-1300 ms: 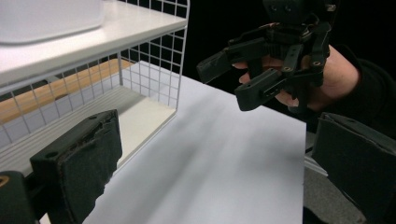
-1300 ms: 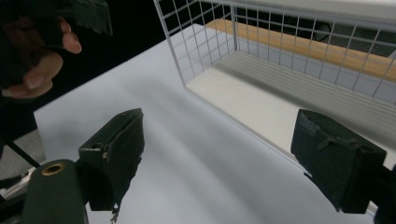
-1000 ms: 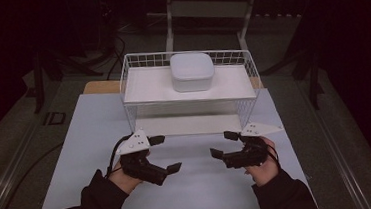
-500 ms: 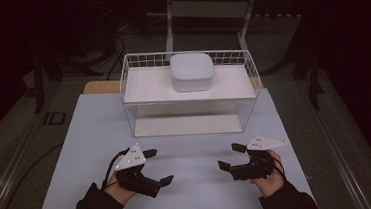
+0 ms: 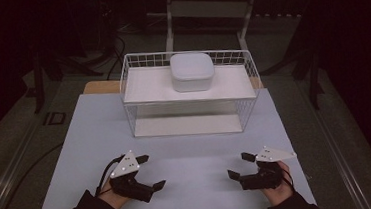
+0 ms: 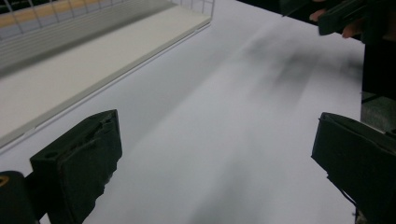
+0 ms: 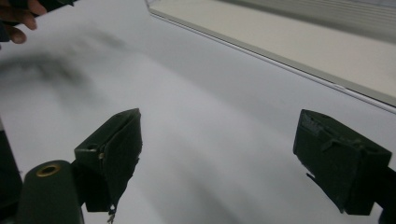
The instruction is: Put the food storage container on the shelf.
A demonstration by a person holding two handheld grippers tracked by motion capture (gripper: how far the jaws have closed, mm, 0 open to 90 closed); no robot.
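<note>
A white, rounded-square lidded plastic container (image 5: 192,72) sits on the upper shelf of a white wire rack (image 5: 247,113), well behind the left gripper (image 5: 148,172) and right gripper (image 5: 241,165), fingers spread and empty; it looks light, rigid, slippery, best clasped across opposite sides.

Both tools, left (image 5: 146,172) and right (image 5: 241,165), have drawn back from the wire basket (image 5: 193,115) toward the surface's (image 5: 91,137) near edge.
</note>
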